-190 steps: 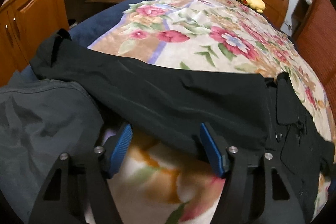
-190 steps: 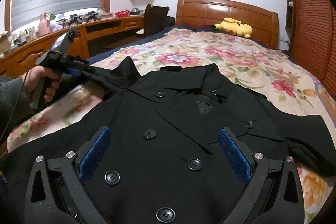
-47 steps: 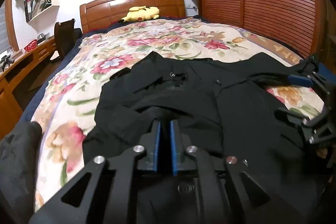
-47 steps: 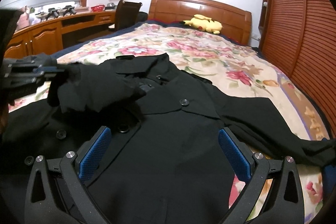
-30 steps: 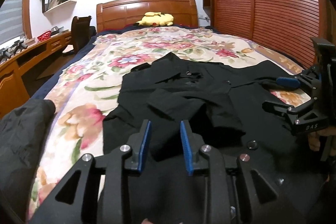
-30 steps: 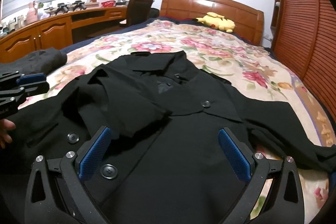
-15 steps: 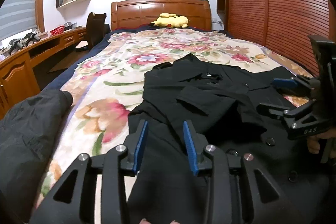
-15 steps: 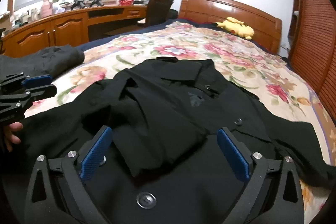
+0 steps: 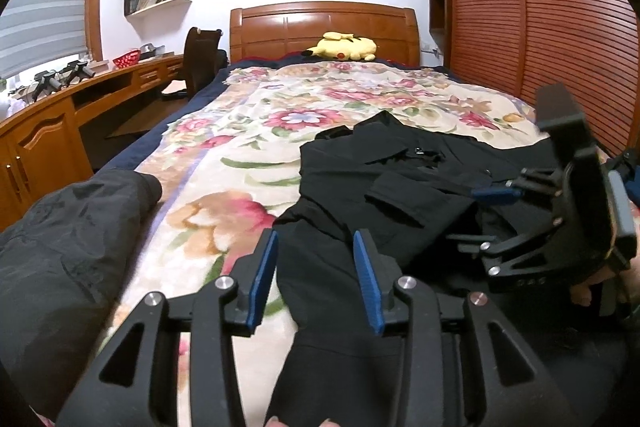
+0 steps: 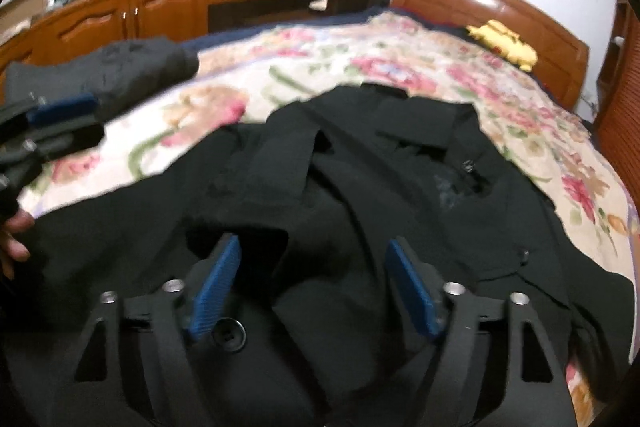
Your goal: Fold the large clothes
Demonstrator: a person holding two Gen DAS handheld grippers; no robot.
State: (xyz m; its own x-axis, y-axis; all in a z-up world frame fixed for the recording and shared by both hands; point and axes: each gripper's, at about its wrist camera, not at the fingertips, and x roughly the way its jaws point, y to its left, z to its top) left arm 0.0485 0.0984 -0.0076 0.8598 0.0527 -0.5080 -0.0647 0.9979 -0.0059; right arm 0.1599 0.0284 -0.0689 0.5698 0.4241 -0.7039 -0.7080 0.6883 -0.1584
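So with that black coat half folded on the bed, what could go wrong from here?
The folded-in sleeve lies loose on the black coat, so a tug could undo it. The right tongs, jaws just closing, hang over bunched cloth near a button and might pinch extra layers. The left tongs, just opening, hold nothing, so the near edge could slide on the flowered blanket.

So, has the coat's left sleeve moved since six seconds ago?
Yes. The sleeve lay stretched out sideways over the floral blanket then; now it is folded in across the chest of the coat, off the blanket.
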